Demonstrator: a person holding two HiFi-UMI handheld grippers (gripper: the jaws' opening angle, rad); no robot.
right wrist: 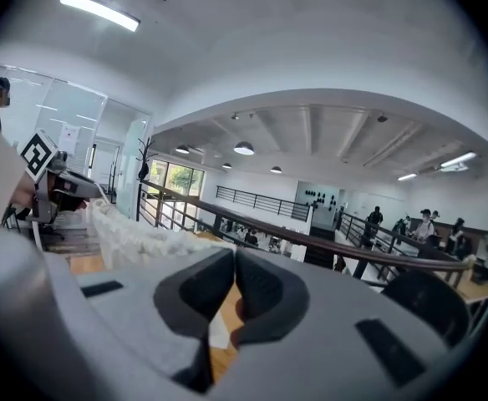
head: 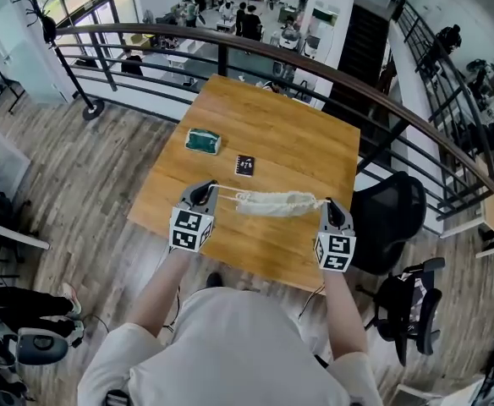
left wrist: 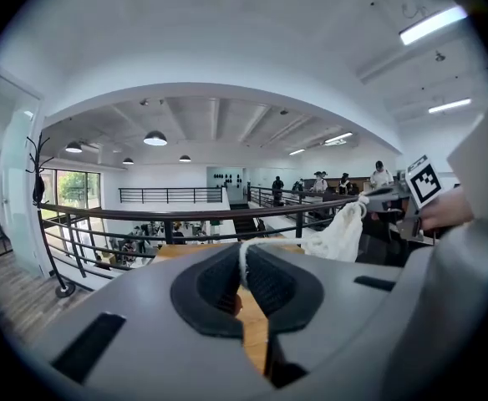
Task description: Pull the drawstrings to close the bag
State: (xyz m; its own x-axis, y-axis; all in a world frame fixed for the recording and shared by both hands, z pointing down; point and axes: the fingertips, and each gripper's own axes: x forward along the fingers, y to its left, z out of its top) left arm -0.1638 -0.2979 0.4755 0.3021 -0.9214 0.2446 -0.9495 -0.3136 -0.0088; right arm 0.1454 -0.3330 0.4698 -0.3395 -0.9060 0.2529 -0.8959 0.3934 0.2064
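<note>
A white drawstring bag, gathered into a long bunch, hangs just above the wooden table between my two grippers. My left gripper is shut on the left drawstring, which runs taut to the bag. In the left gripper view the white cord is pinched between the dark pads of the left gripper, and the bag hangs to the right. My right gripper is shut on the right drawstring. In the right gripper view the right gripper has its jaws together, with a white scrap below them and the bag at the left.
A green packet and a small dark card lie on the table beyond the bag. A black office chair stands at the table's right. A curved railing runs behind the table.
</note>
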